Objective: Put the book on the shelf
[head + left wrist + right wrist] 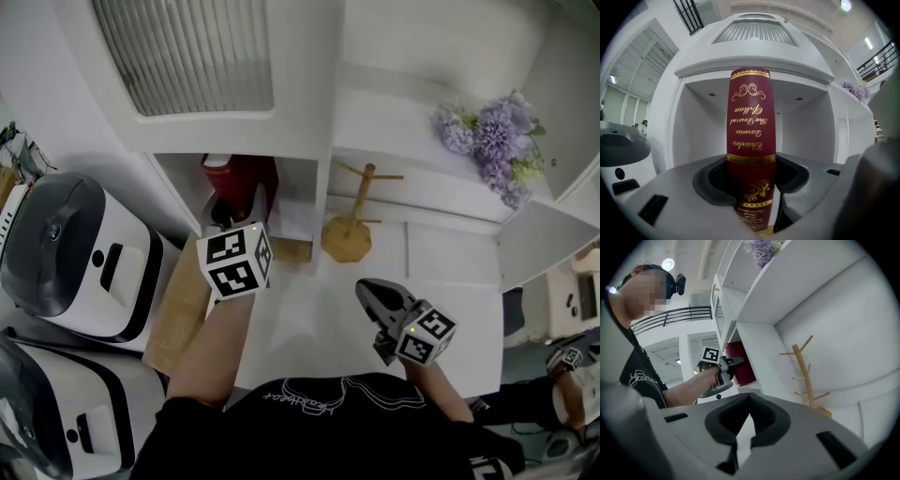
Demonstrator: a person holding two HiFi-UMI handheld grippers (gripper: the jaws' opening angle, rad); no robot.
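Observation:
A dark red book with gold lettering stands upright, spine towards me, in the mouth of the open white shelf compartment. My left gripper is shut on the book's lower part; in the left gripper view the book rises between the jaws of the left gripper, with the compartment behind it. My right gripper hovers over the white tabletop, shut and empty. The right gripper view shows that gripper's jaws meeting, and beyond them the left gripper with the book.
A wooden peg stand sits to the right of the compartment. Purple flowers lie on the upper ledge. A slatted cabinet door is above the compartment. Two white and black appliances stand at the left beside a wooden board.

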